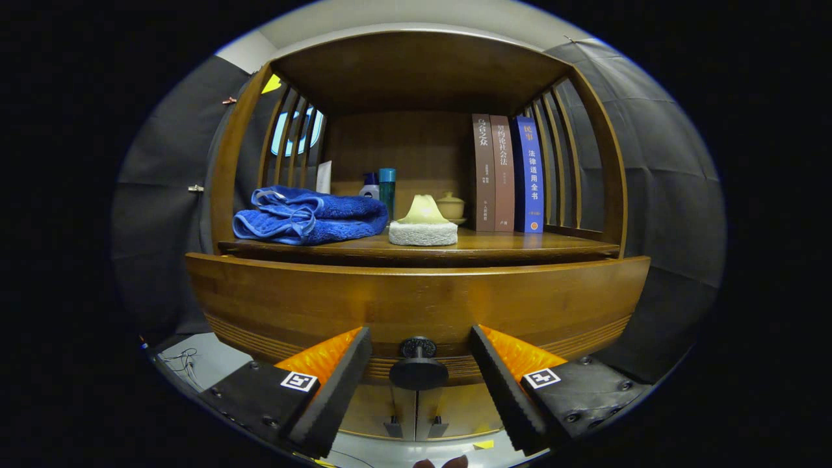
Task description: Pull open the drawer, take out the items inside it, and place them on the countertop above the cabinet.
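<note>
A wooden cabinet fills the view, with its drawer front point(416, 302) closed just ahead of me. The drawer's dark round knob point(418, 364) sits between my two fingers, with a gap on each side. My gripper point(419, 348) is open around the knob and neither finger touches it. Above the drawer lies the countertop point(520, 244), a wooden shelf under a roofed frame. The drawer's contents are hidden.
On the countertop lie a folded blue towel point(309, 216), a pale cone-shaped object on a white pad point(422, 224), two small bottles point(380, 187), a small lidded pot point(450, 207) and three upright books point(507, 174). Slatted sides close the shelf. Two lower cabinet doors point(416, 416) meet below the knob.
</note>
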{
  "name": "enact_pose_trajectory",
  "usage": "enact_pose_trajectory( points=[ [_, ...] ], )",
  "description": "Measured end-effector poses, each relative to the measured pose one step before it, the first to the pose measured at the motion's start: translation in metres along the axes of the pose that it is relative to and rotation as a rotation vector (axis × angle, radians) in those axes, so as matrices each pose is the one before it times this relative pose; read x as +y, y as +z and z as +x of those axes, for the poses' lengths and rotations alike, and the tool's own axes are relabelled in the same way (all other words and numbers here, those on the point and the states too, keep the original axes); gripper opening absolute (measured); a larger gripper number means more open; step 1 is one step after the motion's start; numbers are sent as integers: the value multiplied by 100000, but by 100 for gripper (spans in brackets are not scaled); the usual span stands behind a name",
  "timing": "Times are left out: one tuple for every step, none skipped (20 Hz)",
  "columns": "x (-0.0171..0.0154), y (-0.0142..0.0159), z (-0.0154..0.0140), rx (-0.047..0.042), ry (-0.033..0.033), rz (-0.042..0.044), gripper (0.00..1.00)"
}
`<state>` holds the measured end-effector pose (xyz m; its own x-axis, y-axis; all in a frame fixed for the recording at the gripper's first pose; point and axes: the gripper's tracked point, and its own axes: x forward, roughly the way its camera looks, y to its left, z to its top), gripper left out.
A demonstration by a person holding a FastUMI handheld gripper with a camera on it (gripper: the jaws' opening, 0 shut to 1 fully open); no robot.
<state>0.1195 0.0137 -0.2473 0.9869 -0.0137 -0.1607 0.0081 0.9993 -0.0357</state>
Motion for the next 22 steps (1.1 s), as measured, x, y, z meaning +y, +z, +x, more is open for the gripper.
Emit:
enact_pose_trajectory(
  points=[
    [-63,386,782,430,-160,193,99],
    [49,72,589,323,-95,5,99],
    [21,33,605,305,-36,-303,99],
    [20,50,592,415,-54,-228,99],
    [-4,36,507,415,-7,-99,99],
    [-212,-321,933,524,-92,210,99],
    [-1,-25,-214,188,-388,570,99],
    [99,-105,13,-806,-293,-680,100],
    [-44,40,227,-934,104,-1380,100],
    [-12,-44,-61,-594,-42,-442,100],
    [-39,12,23,-449,113,318,100],
    [31,-19,60,22,12,350,100],
    [-9,39,-14,182,-37,-325,100],
    [-25,-25,-18,339,19,-297,100],
    [-1,57,-8,425,98,191,100],
    [68,-70,-43,1009,846,-19,100],
    [323,220,-289,658,1981,467,100],
    [-80,425,-465,-25,203,-228,100],
    [-400,744,-629,-1067,-665,-364,100],
    [-228,976,-708,-1725,-909,-358,99],
    [52,930,-1383,-1206,-935,-295,99],
    [-281,941,-747,-681,-1018,-229,99]
  ],
)
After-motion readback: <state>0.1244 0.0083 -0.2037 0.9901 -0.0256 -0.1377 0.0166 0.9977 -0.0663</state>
